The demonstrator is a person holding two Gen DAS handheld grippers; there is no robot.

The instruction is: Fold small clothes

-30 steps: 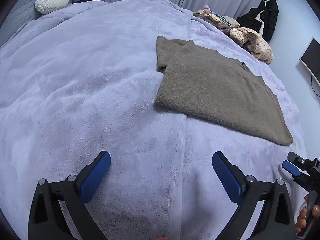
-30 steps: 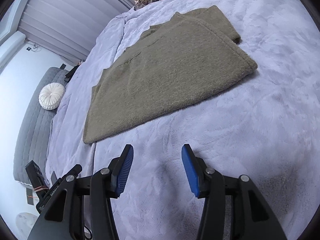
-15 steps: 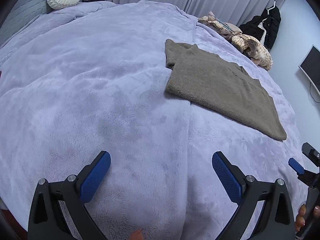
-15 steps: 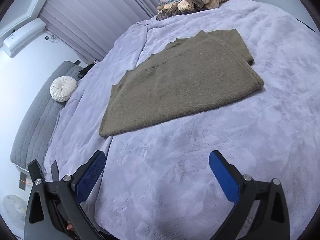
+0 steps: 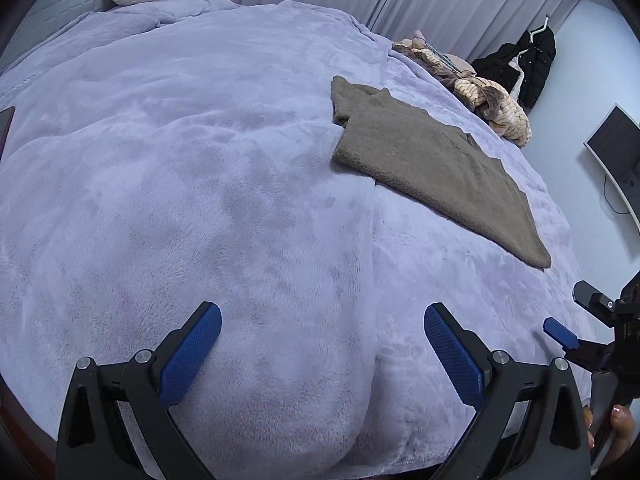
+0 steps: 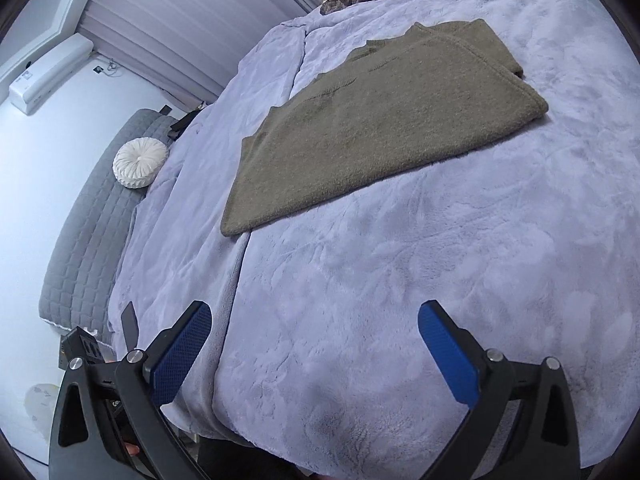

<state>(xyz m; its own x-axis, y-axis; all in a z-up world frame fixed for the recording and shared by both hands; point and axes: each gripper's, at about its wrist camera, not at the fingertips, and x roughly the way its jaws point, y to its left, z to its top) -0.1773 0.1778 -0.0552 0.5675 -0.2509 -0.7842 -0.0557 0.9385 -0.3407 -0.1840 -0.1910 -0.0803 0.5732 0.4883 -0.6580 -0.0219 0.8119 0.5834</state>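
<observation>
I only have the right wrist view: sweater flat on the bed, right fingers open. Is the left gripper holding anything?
Observer: No. The left gripper is open with nothing between its fingers, over bare blanket, short of the sweater.
Operator: What is behind the pile of clothes at the bed's far edge?
Observer: A black jacket hangs against the wall just past the pile.
Operator: Anything else on that side?
Observer: A dark monitor is on the wall, to the right of the jacket.
</observation>
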